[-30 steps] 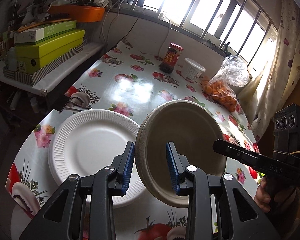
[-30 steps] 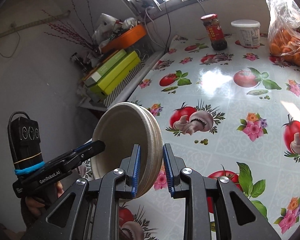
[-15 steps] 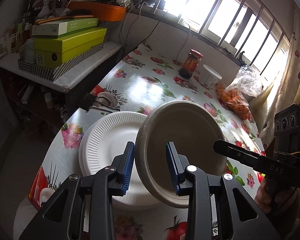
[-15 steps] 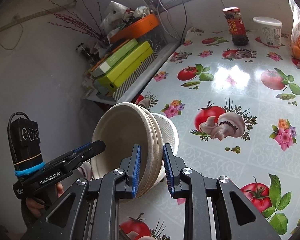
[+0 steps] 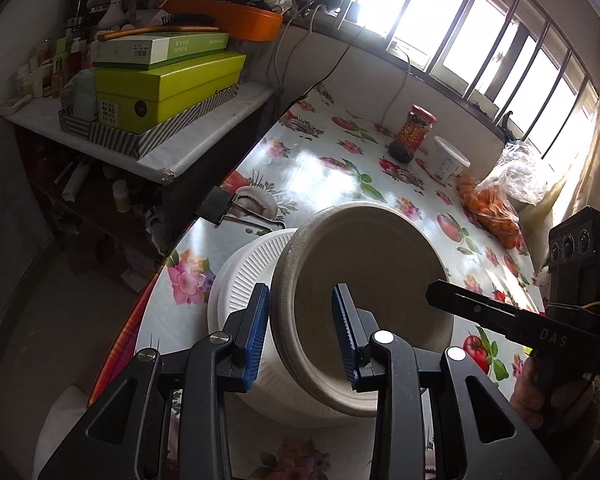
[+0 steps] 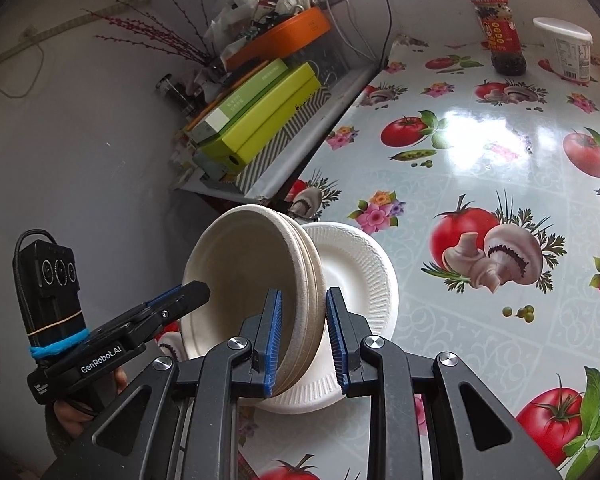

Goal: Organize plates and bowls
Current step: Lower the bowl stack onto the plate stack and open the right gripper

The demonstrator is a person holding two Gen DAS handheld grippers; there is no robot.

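Stacked beige pulp-paper bowls (image 5: 364,300) hang tilted above the white ribbed paper plates (image 6: 356,280) on the table (image 6: 480,168), their rim pinched on one side by the left hand-held gripper (image 5: 300,336) and on the other by the right hand-held gripper (image 6: 302,338).

Your left gripper (image 5: 300,336) and right gripper (image 6: 302,342) share one build: black angular arms with triangular cutouts, silver round screws, blue ribbed pads (image 5: 257,336). The left one's handle reads "GenRobot.AI", with blue tape (image 6: 60,345) around its black camera box. Bare skin shows on your right hand (image 5: 540,396).
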